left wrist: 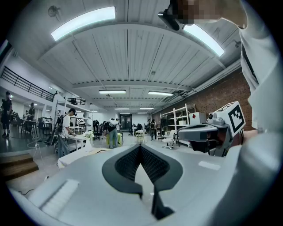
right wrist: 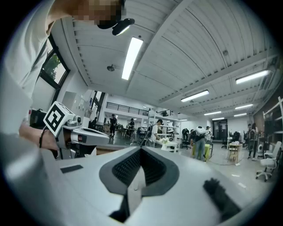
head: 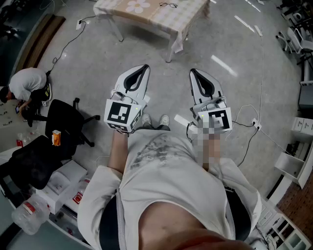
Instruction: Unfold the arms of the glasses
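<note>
**Work not yet begun**

Left tool point(head: 140, 73) and right tool point(head: 199, 78) are both closed on nothing. The thin dark-framed glasses point(head: 168, 5) lie well ahead of both tools on the pale checked-cloth worktop point(head: 182, 19), untouched and too small to read. Approach, grip and unfolding all seem left.

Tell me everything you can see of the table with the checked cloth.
The table stands on the grey floor at the top of the head view, its far side cut off by the picture's edge. A pale checked cloth with a white flower print covers the top, and one corner hangs down at the front. Thin white legs show beneath. Dark thin-framed glasses lie on it. They are too small to tell whether their arms are folded.
</note>
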A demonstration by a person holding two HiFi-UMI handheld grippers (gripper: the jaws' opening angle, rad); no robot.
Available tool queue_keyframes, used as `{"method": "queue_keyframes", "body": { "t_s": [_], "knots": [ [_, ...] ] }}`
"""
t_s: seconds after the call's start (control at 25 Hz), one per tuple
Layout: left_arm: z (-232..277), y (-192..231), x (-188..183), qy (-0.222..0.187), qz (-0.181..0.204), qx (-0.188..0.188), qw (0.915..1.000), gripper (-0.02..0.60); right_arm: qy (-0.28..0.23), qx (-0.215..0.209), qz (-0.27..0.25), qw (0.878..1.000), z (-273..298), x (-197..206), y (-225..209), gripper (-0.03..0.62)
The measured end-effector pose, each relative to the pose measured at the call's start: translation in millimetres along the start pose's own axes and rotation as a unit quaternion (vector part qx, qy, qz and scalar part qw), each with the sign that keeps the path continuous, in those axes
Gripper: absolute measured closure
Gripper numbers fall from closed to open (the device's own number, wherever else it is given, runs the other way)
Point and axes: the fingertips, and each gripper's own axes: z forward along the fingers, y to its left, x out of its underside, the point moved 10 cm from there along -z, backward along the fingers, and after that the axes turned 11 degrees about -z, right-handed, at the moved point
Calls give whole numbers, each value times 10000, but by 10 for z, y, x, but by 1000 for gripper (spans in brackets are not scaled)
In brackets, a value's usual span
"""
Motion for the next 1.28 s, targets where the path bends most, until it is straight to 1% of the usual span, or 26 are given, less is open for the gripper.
{"method": "queue_keyframes", "body": {
  "t_s": [0.2, 0.32, 0.48, 0.6, 0.72, 0.92, 1.28],
  "knots": [
    [18, -121, -16, -28, 78, -32, 10000, 572, -18, -31, 6, 10000, -81, 34, -49, 579],
    [15, -187, -30, -65, 46, -72, 9999, 572, -68, -46, 29, 10000, -114, 62, -83, 577],
    [1, -212, -37, -66, 9, -123, 9999, 572, -95, 34, -11, 9999, -101, 61, -104, 577],
    [17, -186, -55, -107, -33, -69, 9999, 572, -133, 65, -6, 9999, -54, 83, -109, 577],
    [75, -152, -73, -106, 69, -9, 9999, 572, -82, 92, -16, 9999, 31, 125, -132, 577],
    [222, 71, -44, -86, 91, 78, 9999, 572, 31, 100, -40, 9999, 277, 173, -141, 577],
    [761, 716, -120, -91, 68, 377, 9992, 572, 276, 276, -145, 9991, 982, 192, -352, 577]
  ]
}}
